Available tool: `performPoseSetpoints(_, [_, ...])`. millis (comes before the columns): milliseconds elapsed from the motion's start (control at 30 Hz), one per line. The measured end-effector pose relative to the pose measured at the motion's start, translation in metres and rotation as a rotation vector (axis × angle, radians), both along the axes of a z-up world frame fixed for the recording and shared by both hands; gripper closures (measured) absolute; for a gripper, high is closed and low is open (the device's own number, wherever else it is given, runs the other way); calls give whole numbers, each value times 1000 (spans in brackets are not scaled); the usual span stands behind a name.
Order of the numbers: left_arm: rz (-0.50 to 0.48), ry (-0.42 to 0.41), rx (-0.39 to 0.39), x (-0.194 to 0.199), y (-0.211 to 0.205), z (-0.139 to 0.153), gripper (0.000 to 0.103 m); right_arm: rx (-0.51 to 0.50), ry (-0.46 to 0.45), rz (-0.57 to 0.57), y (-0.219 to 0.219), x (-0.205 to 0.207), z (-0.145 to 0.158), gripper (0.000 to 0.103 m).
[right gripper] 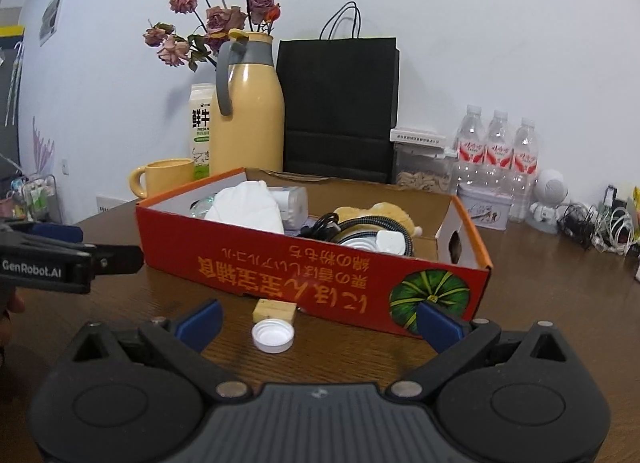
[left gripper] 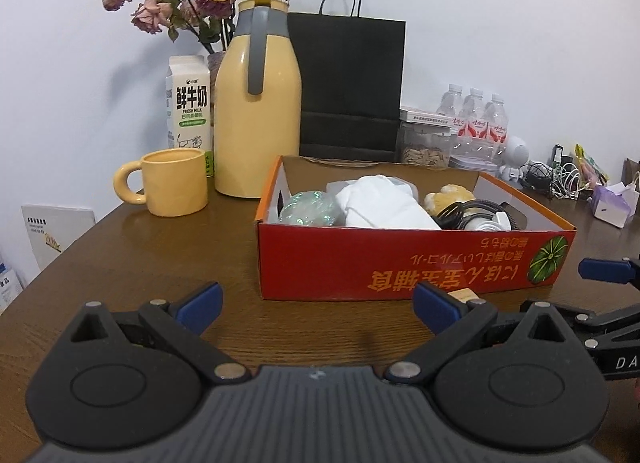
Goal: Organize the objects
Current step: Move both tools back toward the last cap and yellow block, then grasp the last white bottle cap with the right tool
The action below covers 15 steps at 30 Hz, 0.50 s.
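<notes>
A red cardboard box (left gripper: 400, 259) (right gripper: 280, 263) sits on the brown wooden table. It holds a white cloth (left gripper: 384, 203) (right gripper: 244, 207), a shiny ball (left gripper: 308, 209), a yellow plush toy (left gripper: 450, 195) (right gripper: 384, 213), black cables and a white charger (right gripper: 390, 241). In front of the box lie a small wooden block (right gripper: 275, 310) (left gripper: 462, 295) and a white bottle cap (right gripper: 273, 336). My right gripper (right gripper: 318, 321) is open, with the cap and block between its fingers' line. My left gripper (left gripper: 316, 305) is open over bare table. Each gripper shows at the other view's edge.
Behind the box stand a yellow mug (left gripper: 172, 183), a yellow thermos jug (left gripper: 258, 103), a milk carton (left gripper: 188, 107), dried roses, a black paper bag (left gripper: 348, 83), a seed jar (right gripper: 420, 167) and three water bottles (right gripper: 496, 159). A toy robot, tangled cables and a tissue box (left gripper: 614, 203) lie at the right.
</notes>
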<state>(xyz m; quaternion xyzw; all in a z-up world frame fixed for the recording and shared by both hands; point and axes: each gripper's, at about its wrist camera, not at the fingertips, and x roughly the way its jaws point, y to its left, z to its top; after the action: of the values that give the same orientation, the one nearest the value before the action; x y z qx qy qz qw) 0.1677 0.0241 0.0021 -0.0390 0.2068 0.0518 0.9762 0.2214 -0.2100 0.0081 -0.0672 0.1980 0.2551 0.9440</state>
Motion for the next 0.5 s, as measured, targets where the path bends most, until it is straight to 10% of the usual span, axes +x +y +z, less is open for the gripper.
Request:
performPoseSetpoints(233, [5,-1,-28,-2,5,2,0,-26,93,-17,12,11,-5,1])
performPoseSetpoints(500, [-20,11,-38,-6,4,2,0,-62,233,-10,44,30,-16,40])
